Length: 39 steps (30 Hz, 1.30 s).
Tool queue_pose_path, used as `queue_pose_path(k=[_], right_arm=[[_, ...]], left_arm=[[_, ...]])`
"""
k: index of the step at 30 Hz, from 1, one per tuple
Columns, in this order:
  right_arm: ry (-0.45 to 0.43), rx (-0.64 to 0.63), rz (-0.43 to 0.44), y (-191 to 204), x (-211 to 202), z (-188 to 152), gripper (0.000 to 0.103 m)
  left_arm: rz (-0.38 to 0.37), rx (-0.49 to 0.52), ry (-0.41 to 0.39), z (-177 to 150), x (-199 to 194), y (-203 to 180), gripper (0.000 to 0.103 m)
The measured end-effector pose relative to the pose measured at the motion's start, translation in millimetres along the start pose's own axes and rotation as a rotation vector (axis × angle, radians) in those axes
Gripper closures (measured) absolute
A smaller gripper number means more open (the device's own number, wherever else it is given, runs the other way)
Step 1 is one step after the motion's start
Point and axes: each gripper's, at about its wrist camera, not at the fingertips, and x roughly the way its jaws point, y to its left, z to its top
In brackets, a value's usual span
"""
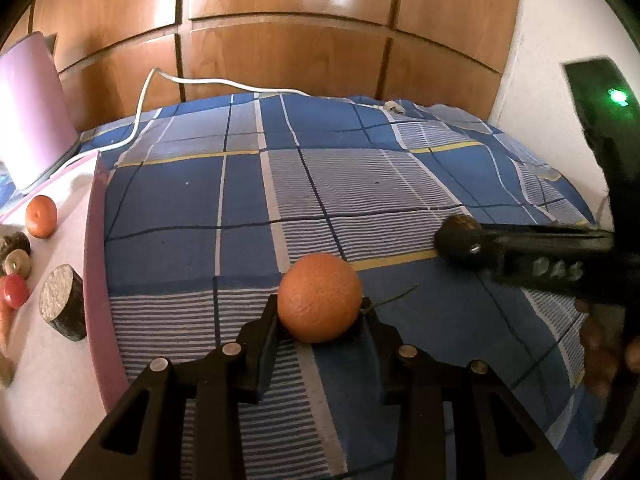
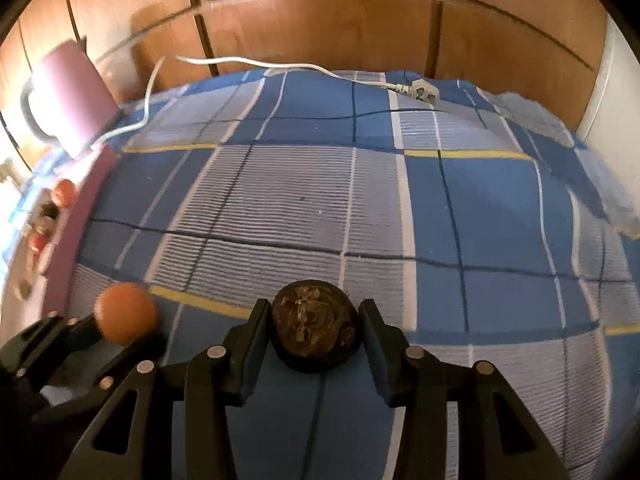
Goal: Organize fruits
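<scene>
My left gripper (image 1: 320, 312) is shut on an orange (image 1: 319, 297) and holds it over the blue checked bedcover (image 1: 360, 184). It also shows in the right wrist view (image 2: 126, 313). My right gripper (image 2: 314, 320) is shut on a dark round fruit (image 2: 315, 325) with a dried brown crown. In the left wrist view that gripper (image 1: 460, 240) comes in from the right with the dark fruit (image 1: 460, 225) at its tip. A white tray with a pink rim (image 1: 94, 240) lies at the left and holds a small orange (image 1: 41, 216), a red fruit (image 1: 15, 290) and other pieces.
A cut dark cylinder (image 1: 64, 307) stands in the tray near its rim. A pink appliance (image 1: 32, 108) stands behind the tray, and its white cable (image 2: 280, 67) with plug (image 2: 420, 91) runs across the far edge of the bed. Wooden wardrobe doors (image 1: 280, 40) stand behind.
</scene>
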Motion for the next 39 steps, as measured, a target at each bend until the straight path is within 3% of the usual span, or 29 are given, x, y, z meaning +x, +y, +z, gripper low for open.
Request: queue_pose_path(k=[1,5,10,13,17,19,24,30,36,39], right_arm=[[-0.007,0.027,0.019,-4.4,-1.8,-0.9,0.057],[-0.047,0.137,0.022,-20.8,-10.4,-3.3,0.032],[-0.137,0.313,-0.061,-57.8,-26.1,4.6,0.032],[-0.124,0.374,-0.088,-72.2,-26.4,8.9,0.032],[-0.134,0.406,-0.158,-71.9,-26.8,-10.3,0.031],[-0.109,0.443,-0.147,-77.5,-18.9,-21.6,0.031],[-0.11,0.351,-0.181,-64.2,-19.7,-27.9,0.029],[-0.111,0.173,-0.256,-41.3,-7.2,-30.2,0.011],[-0.145,0.181,-0.236,-44.0,-7.7,-33.6,0.007],[-0.149,0.176,-0.241,-42.9,-6.7,-33.2,0.006]], left_arm=[[0.002,0.0,0.002,0.6,0.4,0.0,0.066],[0.019,-0.003,0.018,2.2,0.6,-1.9,0.066],[0.024,-0.009,0.039,4.2,0.6,-2.4,0.066],[0.023,-0.014,0.04,1.1,-3.2,-1.7,0.066],[0.018,-0.013,0.04,-1.7,-6.3,-1.6,0.066],[0.01,-0.012,0.041,-2.4,-7.8,-1.2,0.066],[0.007,-0.029,0.045,-1.6,-8.6,1.3,0.072],[0.001,-0.033,0.053,0.4,-9.9,2.3,0.076],[-0.014,-0.029,0.049,4.6,-12.2,1.9,0.078],[-0.031,-0.043,0.005,12.2,-26.7,4.0,0.082]])
